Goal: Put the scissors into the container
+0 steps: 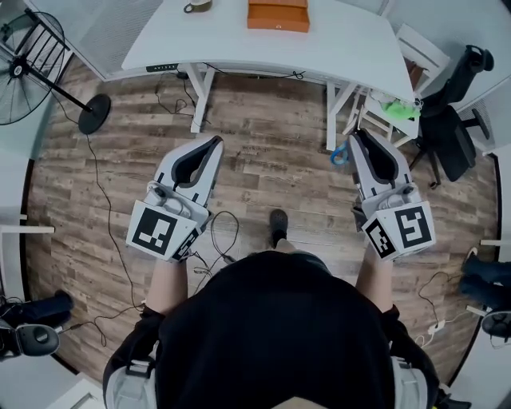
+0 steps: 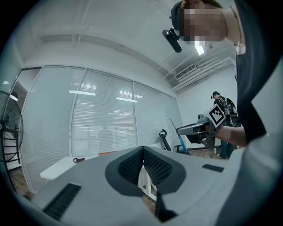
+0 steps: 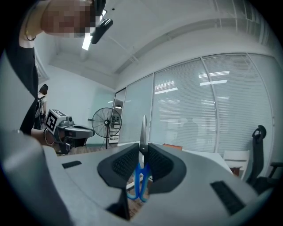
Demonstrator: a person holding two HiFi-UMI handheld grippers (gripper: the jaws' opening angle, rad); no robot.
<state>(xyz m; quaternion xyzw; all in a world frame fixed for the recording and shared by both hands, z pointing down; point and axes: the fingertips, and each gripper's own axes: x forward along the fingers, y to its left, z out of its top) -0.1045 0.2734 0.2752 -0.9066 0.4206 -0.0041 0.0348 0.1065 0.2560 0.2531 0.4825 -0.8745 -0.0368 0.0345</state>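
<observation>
My right gripper (image 1: 357, 137) is shut on a pair of scissors with blue handles (image 1: 340, 154). In the right gripper view the steel blade (image 3: 143, 130) stands up between the pads and the blue handles (image 3: 138, 184) hang below them. The orange container (image 1: 278, 14) sits on the white table (image 1: 343, 48) ahead, far from both grippers; it also shows small beyond the jaws as an orange box (image 3: 172, 146). My left gripper (image 1: 215, 144) is held level over the wooden floor, its jaws (image 2: 143, 151) closed tip to tip with nothing between them.
A mug (image 1: 197, 5) stands on the table left of the container. A floor fan (image 1: 28, 68) is at the left, a black office chair (image 1: 451, 132) and a white chair (image 1: 399, 104) at the right. Cables (image 1: 104, 200) trail across the floor.
</observation>
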